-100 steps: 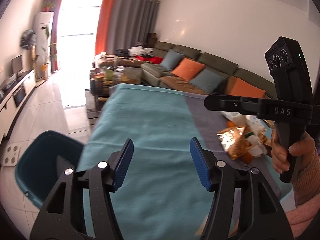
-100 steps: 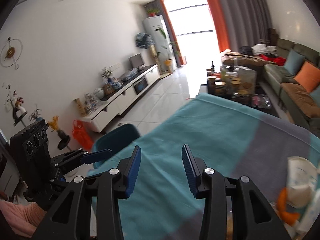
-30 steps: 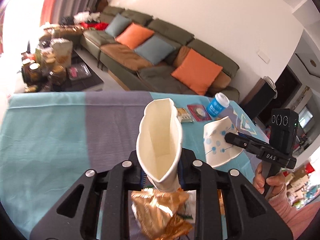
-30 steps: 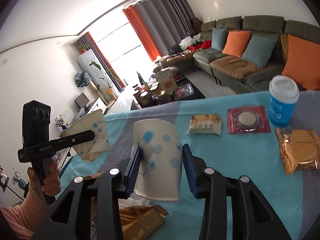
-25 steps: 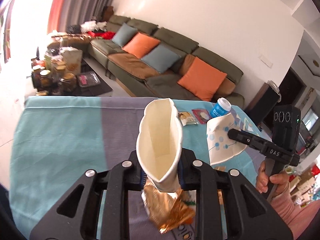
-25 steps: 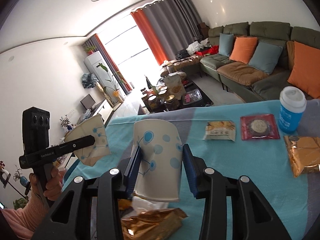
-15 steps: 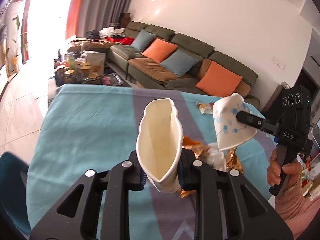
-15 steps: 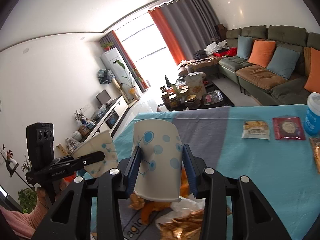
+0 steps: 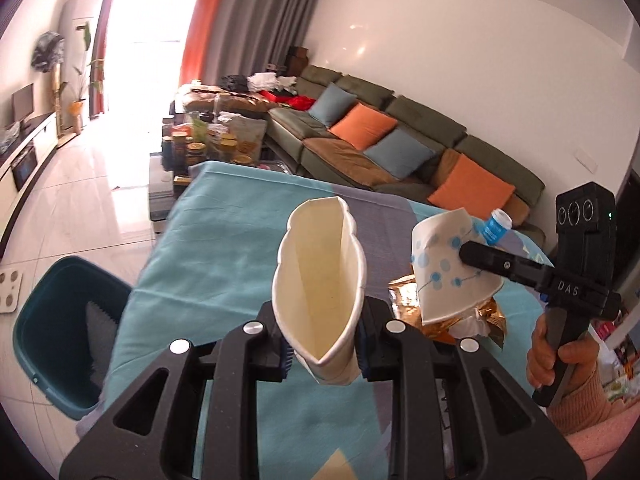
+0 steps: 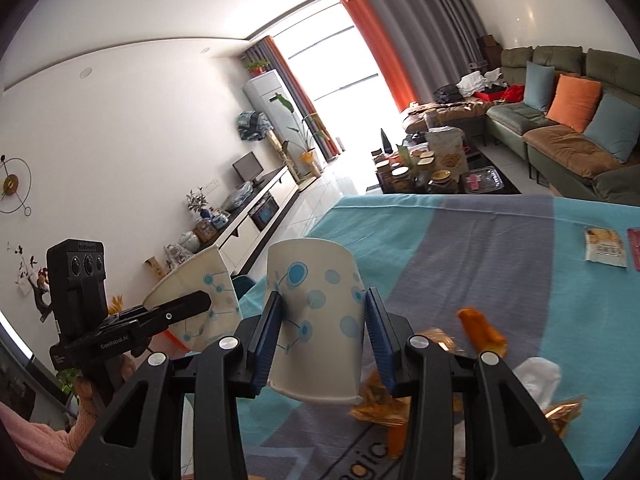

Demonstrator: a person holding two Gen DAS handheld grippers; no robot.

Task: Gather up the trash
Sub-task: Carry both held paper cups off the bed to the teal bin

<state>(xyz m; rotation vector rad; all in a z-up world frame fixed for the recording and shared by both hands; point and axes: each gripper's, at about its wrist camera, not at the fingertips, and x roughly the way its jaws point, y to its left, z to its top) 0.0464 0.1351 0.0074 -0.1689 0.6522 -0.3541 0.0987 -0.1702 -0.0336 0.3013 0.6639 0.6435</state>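
We are gripping a flattened paper cup (image 9: pixel 320 300) in our left claw (image 9: pixel 322 350) and a dotted paper cup (image 10: pixel 316 320) in our right claw (image 10: pixel 325 344), above the desk (image 9: pixel 224 248).

Home living room, sectional sofa (image 9: pixel 400 136) with cushions, curtains (image 9: pixel 256 28), television (image 10: pixel 248 168)

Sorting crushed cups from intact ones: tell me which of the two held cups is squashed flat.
The left gripper's cup: its mouth is pinched into a narrow slit. The right gripper's cup keeps a rounder, only slightly squeezed shape.
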